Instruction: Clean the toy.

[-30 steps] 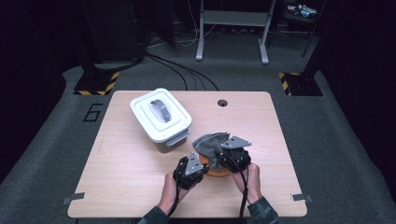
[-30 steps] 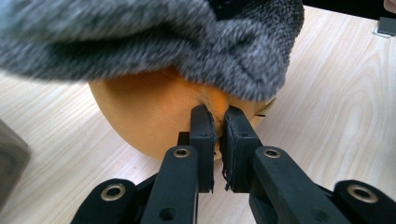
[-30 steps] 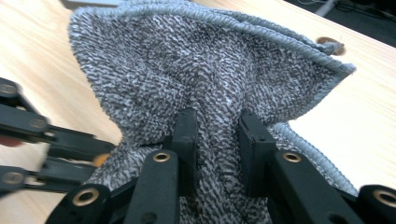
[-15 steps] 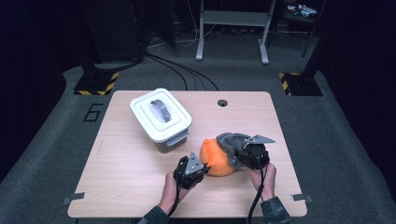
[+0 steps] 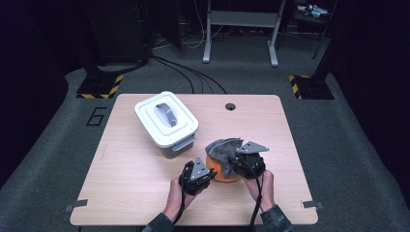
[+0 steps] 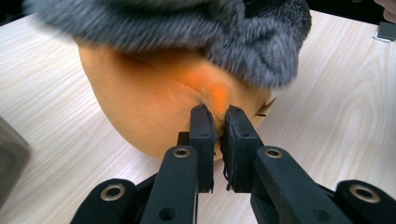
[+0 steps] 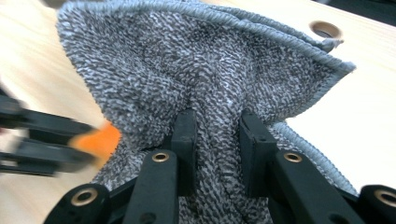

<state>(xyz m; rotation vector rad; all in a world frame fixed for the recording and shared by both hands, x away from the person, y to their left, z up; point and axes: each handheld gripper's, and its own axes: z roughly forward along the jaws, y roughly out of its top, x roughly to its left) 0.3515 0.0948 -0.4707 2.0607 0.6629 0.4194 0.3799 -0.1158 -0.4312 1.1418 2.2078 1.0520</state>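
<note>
cloth (image 7: 224,65): grey looped terry, rough, stitched hem | orange ball (image 6: 154,107) under cloth: matt, smooth, soft-looking skin | table (image 5: 135,193): pale wood-grain, satin | lidded box (image 5: 167,121) beside cloth: white smooth plastic

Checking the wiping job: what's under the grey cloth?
An orange ball sits under the cloth, its lower front bare. The left gripper pinches its seam; the right gripper grips the cloth. The ball's top is covered, so nothing can be told of it.
</note>
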